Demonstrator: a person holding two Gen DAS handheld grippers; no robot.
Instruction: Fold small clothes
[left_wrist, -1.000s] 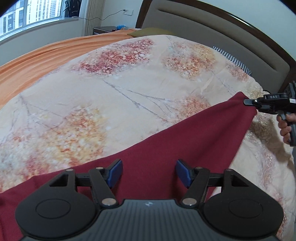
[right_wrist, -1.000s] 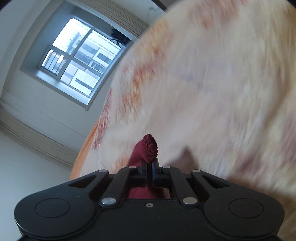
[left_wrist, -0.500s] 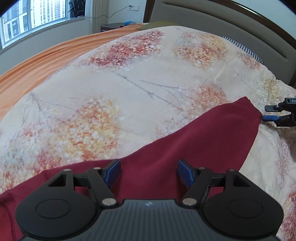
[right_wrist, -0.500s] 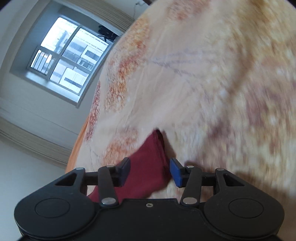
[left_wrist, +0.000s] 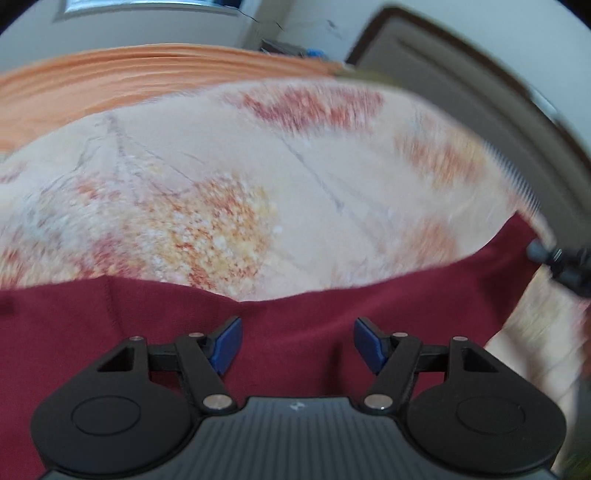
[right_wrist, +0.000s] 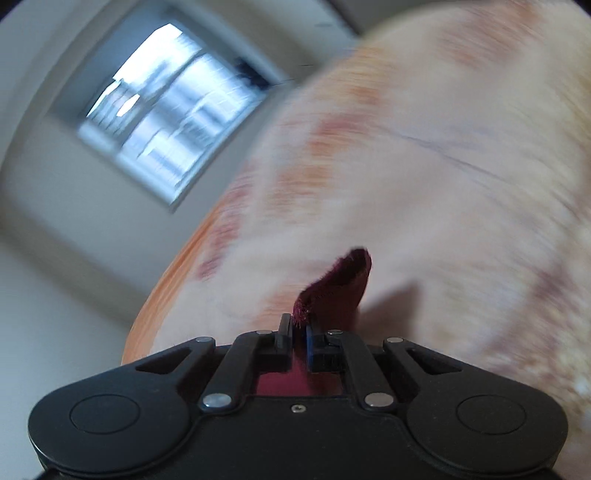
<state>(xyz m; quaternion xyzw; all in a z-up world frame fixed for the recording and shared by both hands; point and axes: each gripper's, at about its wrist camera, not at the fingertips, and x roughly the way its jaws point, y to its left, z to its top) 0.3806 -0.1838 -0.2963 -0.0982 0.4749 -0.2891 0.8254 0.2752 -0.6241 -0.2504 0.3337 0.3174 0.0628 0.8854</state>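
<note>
A dark red garment lies spread on the floral bedcover. My left gripper hovers over its near part, blue pads wide apart with only flat cloth below them, so it is open. At the far right, my right gripper meets the garment's corner. In the right wrist view the right gripper is shut on that corner, and a fold of the red garment sticks up past the pads. Both views are blurred by motion.
An orange sheet covers the far side of the bed. A padded headboard runs along the upper right, with a nightstand beyond it. A window shows in the wall opposite.
The right gripper opened and let the red corner drop half a second ago, then shut on it again. The left gripper's view rolled and shifted along the garment.
</note>
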